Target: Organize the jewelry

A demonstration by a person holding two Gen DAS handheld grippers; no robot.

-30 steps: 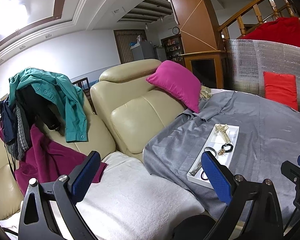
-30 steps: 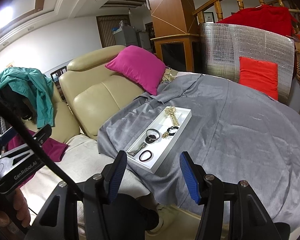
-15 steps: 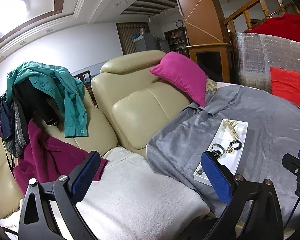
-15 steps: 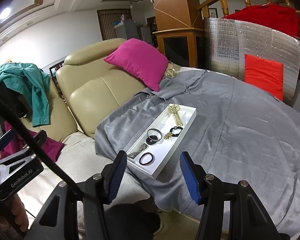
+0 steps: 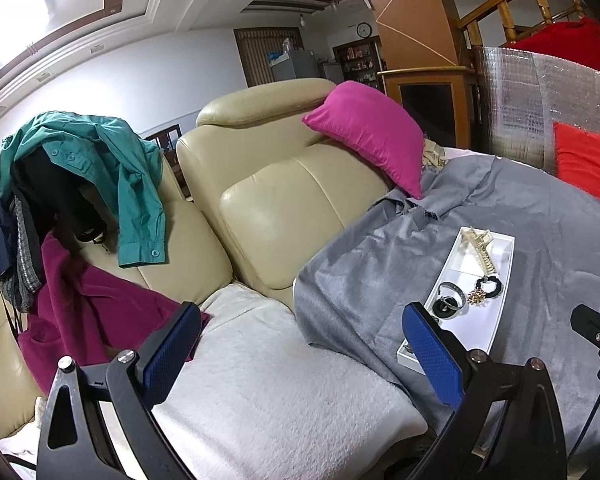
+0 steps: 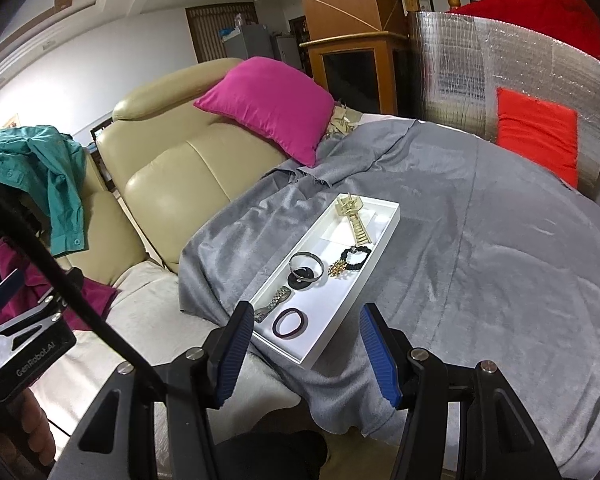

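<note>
A white rectangular tray [image 6: 388, 220] lies on a grey cloth [image 6: 480, 272]. In it are a gold hair clip [image 6: 354, 220], a black beaded bracelet with a gold charm [image 6: 350, 261], a silver bangle [image 6: 306, 267] over a black ring, a metal watch band [image 6: 274, 304] and a dark red hair ring [image 6: 289, 321]. My right gripper [image 6: 304, 354] is open and empty, just in front of the tray's near end. My left gripper [image 5: 300, 356] is open and empty, left of the tray [image 5: 504, 280], over the sofa seat.
A beige leather sofa [image 5: 284, 196] stands left of the cloth, with a magenta cushion [image 5: 368, 132], a white towel [image 5: 268, 376] on the seat and clothes [image 5: 100, 168] heaped over its back. A silver foil panel [image 6: 512, 92] with a red cushion [image 6: 536, 132] stands behind.
Both grippers have moved forward toward the tray, which now looks larger and nearer in the right wrist view. Both stay open and empty.
</note>
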